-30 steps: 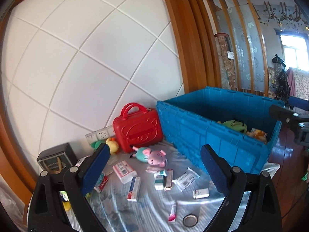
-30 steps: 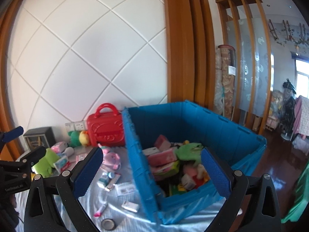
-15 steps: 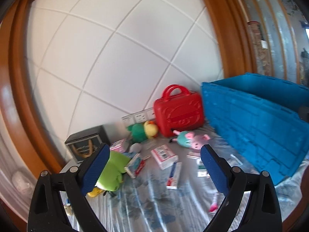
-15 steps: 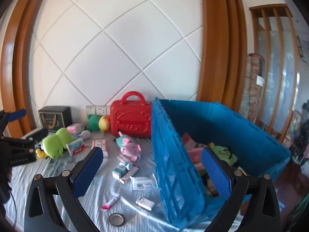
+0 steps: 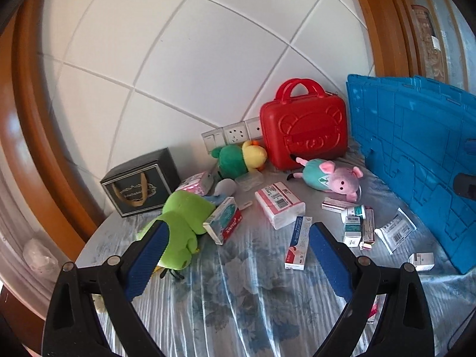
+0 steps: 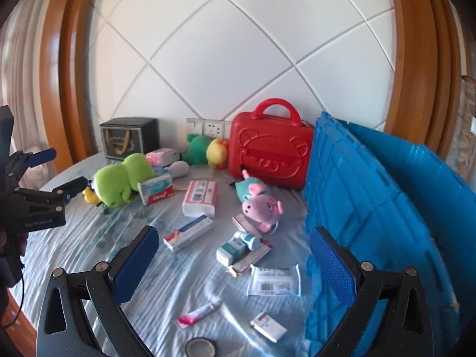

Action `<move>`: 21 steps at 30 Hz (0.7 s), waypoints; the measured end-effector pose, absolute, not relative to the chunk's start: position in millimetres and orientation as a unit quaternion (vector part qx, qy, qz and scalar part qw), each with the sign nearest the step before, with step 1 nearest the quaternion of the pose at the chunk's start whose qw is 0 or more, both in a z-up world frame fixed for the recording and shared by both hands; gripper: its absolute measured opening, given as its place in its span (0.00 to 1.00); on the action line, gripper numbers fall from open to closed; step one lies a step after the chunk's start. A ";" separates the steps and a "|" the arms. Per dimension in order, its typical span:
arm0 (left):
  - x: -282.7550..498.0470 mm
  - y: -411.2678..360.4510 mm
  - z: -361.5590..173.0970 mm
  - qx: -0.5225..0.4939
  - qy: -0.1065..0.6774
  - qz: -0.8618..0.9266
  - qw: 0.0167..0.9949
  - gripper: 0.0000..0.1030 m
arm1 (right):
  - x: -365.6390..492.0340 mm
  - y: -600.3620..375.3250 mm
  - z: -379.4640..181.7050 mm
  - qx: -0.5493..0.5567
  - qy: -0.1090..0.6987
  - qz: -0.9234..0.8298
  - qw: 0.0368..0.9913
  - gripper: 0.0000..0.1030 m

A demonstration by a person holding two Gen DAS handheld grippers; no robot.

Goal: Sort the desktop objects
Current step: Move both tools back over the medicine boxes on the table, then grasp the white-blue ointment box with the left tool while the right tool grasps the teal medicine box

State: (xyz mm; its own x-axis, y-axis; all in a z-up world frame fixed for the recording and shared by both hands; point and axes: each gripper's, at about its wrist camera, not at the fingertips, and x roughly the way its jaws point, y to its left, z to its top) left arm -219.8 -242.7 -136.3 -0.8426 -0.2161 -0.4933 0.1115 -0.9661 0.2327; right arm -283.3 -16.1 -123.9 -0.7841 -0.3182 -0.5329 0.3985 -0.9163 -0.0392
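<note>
Both grippers are spread wide and hold nothing: the left gripper (image 5: 238, 255) hovers near the green frog plush (image 5: 181, 223), the right gripper (image 6: 232, 255) over the medicine boxes (image 6: 238, 248). These things lie loose on the worktop (image 5: 238, 297), probably waiting for the blue crate (image 6: 372, 208) just beside them.

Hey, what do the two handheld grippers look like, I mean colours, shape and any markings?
Both look alike: the left gripper and right gripper have black, angular plastic finger arms with silver rivets and textured blue pads. In the right wrist view the left gripper's black body bears small pale lettering, too blurred to read, and a thin black cable hangs beneath it.
</note>
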 end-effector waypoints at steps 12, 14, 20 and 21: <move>-326.9 -231.4 -262.4 0.362 -0.111 -0.925 -0.014 0.93 | -417.0 -55.5 -259.8 0.420 0.014 -0.893 0.159 0.87; -339.6 -231.3 -276.8 0.377 -0.110 -0.919 -0.031 0.93 | -434.2 -61.2 -279.1 0.443 0.008 -0.884 0.149 0.79; -376.2 -234.1 -312.8 0.406 -0.106 -0.906 -0.052 0.93 | -465.2 -70.9 -315.3 0.486 0.000 -0.863 0.139 0.72; -382.4 -235.7 -318.3 0.414 -0.101 -0.903 -0.055 0.93 | -469.4 -72.2 -320.5 0.494 0.001 -0.858 0.140 0.71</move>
State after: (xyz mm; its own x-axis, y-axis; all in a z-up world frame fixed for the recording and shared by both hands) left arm -382.4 -235.7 -318.3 -0.6512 0.0168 -0.7587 -0.1836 -0.9735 0.1361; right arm -469.4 -72.2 -320.5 -0.4734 -0.2392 -0.8477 0.2405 -0.9610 0.1368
